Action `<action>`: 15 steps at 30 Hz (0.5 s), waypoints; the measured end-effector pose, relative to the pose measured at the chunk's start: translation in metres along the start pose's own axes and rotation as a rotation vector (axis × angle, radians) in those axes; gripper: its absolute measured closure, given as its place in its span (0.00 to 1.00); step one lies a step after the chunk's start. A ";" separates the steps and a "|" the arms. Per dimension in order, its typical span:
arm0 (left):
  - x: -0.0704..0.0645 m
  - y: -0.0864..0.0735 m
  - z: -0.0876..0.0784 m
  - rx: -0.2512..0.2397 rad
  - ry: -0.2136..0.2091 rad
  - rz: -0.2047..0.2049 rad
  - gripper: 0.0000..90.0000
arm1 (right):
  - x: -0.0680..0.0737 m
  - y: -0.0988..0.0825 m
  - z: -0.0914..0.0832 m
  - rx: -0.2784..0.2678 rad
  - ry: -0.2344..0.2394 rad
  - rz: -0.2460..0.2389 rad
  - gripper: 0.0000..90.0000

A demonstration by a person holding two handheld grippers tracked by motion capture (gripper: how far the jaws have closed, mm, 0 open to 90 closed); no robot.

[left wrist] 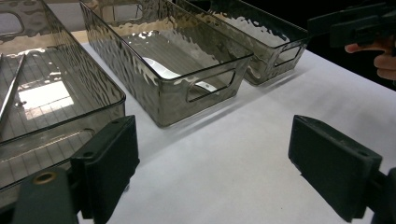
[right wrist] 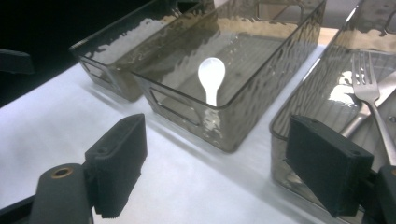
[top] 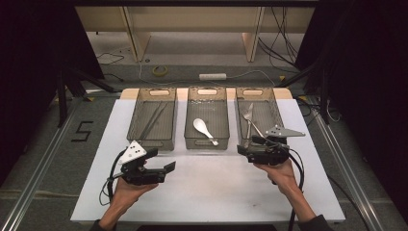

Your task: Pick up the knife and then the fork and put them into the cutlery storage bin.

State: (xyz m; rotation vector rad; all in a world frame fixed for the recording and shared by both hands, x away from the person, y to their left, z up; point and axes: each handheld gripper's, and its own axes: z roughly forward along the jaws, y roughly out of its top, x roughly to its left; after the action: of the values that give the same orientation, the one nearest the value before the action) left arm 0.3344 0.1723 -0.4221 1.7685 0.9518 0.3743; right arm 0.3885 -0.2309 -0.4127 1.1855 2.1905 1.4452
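High view: three smoky bins sit in a row on the white counter (top: 211,187), with a thin utensil in the left bin (top: 153,118), a white spoon (top: 204,130) in the middle bin (top: 207,117), and a fork (top: 247,118) in the right bin (top: 260,113). Both tools are spread and hold nothing: the left tool (top: 166,168) hovers by the left bin, the right tool (top: 246,150) at the near end of the right bin. Sorting looks finished or between items; any next move calls for a fresh piece to grasp.

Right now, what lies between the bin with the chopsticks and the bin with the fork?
The middle smoked clear plastic bin, holding a white ceramic spoon, stands between the left bin and the right bin, seen in the high view.
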 end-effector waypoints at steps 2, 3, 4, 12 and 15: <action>0.000 0.000 0.000 0.000 -0.001 0.003 0.17 | 0.002 -0.002 -0.002 -0.005 0.005 0.001 0.24; 0.000 0.000 0.000 0.001 -0.003 0.004 0.17 | 0.003 -0.003 -0.003 -0.009 0.007 -0.004 0.24; -0.001 0.000 0.000 0.000 -0.005 0.005 0.17 | 0.005 -0.005 -0.004 -0.010 0.009 -0.007 0.24; -0.001 0.000 -0.001 0.001 -0.013 0.006 0.17 | 0.012 -0.016 -0.012 -0.038 0.030 -0.010 0.24; 0.000 0.000 -0.001 0.001 -0.017 -0.002 0.17 | 0.015 -0.020 -0.016 -0.042 0.036 -0.018 0.24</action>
State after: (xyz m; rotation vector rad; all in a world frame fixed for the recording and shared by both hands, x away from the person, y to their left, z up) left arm 0.3342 0.1725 -0.4215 1.7687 0.9420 0.3573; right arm 0.3602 -0.2336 -0.4192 1.1317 2.1773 1.5095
